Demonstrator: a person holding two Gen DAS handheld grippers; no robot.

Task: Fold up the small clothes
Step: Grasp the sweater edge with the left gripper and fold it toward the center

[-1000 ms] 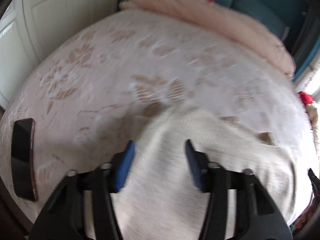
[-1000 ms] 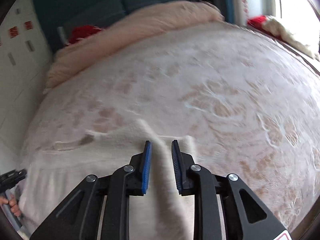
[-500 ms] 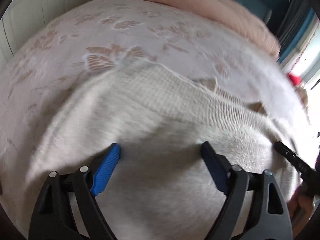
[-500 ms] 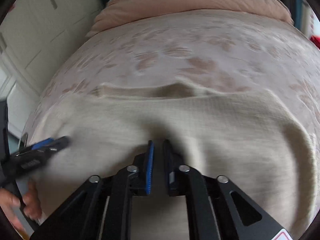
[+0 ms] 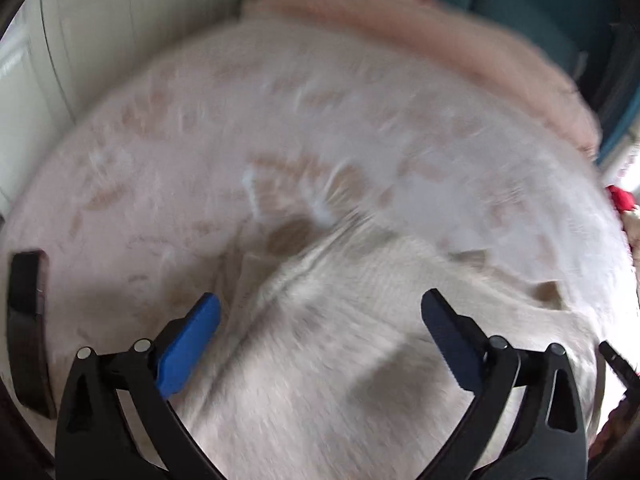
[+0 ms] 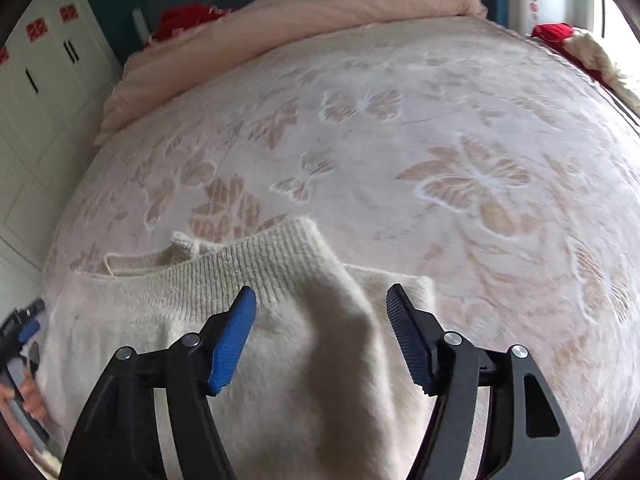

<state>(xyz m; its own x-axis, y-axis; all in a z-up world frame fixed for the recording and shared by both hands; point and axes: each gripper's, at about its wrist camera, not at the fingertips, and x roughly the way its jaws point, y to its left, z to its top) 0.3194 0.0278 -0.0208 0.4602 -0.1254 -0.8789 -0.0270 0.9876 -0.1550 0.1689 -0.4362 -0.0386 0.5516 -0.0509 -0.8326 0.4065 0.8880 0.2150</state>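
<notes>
**Cream sweater on the bed, both grippers released above it**

Pale pink bedding with a tan butterfly pattern covers the bed [image 6: 460,128], which fills most of both views. White cupboard doors [image 6: 36,92] stand along the left side of the room. At the far end of the bed lies a rolled peach blanket [image 6: 320,12], with something red [image 6: 180,20] behind it against a dark teal wall.

On the far left of the left wrist view, a dark flat phone-like object [image 5: 26,328] lies on the bedding near the bed's edge. This view is blurred, so fine detail is hard to read. The left gripper [image 5: 320,328] hangs over the near part of the sweater [image 5: 360,340], its blue-padded fingers [image 5: 188,344] spread wide and holding nothing.

In the right wrist view the cream knitted sweater [image 6: 180,312] lies flat on the near part of the bed, its ribbed edge [image 6: 248,264] toward the far end. A flap of the knit [image 6: 332,320] is folded over the rest, and a lower layer shows just to its right. The right gripper [image 6: 320,328] sits over this flap with its fingers [image 6: 234,340] parted, one on each side of it and not pinching the cloth. The other gripper and a bit of the person's hand [image 6: 28,392] show at the left edge, beside the sweater.
</notes>
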